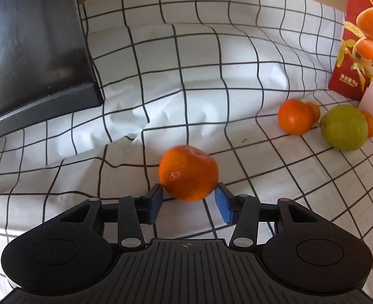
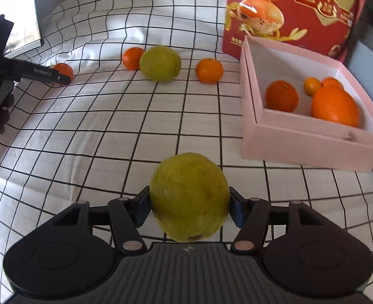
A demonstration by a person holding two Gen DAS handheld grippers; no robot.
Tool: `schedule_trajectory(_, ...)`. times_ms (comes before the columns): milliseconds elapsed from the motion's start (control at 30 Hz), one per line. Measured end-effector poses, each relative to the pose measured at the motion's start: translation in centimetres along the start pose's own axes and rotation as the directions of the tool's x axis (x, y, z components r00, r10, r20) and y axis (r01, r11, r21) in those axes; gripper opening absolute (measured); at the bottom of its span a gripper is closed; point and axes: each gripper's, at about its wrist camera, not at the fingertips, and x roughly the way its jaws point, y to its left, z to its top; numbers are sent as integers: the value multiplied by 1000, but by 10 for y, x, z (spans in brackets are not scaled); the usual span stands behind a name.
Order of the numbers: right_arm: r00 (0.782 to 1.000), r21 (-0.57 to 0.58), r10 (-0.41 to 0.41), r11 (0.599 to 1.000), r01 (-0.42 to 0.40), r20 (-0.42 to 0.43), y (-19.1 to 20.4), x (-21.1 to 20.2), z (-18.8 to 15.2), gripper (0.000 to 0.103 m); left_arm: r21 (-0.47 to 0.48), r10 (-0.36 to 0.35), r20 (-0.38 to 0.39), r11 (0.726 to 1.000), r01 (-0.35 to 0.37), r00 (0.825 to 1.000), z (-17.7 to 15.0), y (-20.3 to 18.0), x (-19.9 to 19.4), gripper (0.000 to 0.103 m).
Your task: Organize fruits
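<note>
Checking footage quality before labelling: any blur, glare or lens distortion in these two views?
Left wrist view: the mandarin at the left gripper looks slightly smeared, the dark screen reflects light. Right wrist view: the green citrus is sharp; the tablecloth grid bows in both.

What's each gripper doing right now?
Left gripper: closed on a small orange.
Right gripper: closed on a green fruit.

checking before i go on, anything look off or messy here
Nothing spilled or damaged. The cloth is rumpled into a ridge at the back. Two oranges and a green fruit lie loose outside the pink box.
</note>
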Motion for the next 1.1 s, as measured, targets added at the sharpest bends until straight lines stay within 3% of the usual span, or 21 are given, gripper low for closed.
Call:
schedule_trajectory(200,1000,-40,-2,999,3,19,2,2,-3,62,-59,-5,29,998,7,1000,-8,-4,-13,46)
schedule_trajectory(300,1000,-47,-4,999,5,21,3,6,-5,69,-77,-38,67,996,43,997,-19,-19,-40,12)
schedule_trajectory(433,1000,-44,5,999,-4,28,1,8,-7,77,-78,-131,94,987,139,987,-41,-53,-76,15)
schedule_trajectory(567,999,-57,11,998,-9,39,4,8,-10,82,-91,-172,75,980,179,982,-58,-82,-92,15)
schedule_trajectory(867,994,-87,48,995,-39,103,-4,8,-24,94,-198,-56,65,978,68,996,-69,-79,-100,20)
schedule_trajectory(1000,987,-90,52,995,-38,155,-6,9,-31,100,-175,-6,90,984,21,996,-55,-71,-102,21)
schedule_trajectory(1100,986,-91,55,995,-41,160,-7,9,-31,100,-128,-17,114,991,31,993,-37,-73,-97,21)
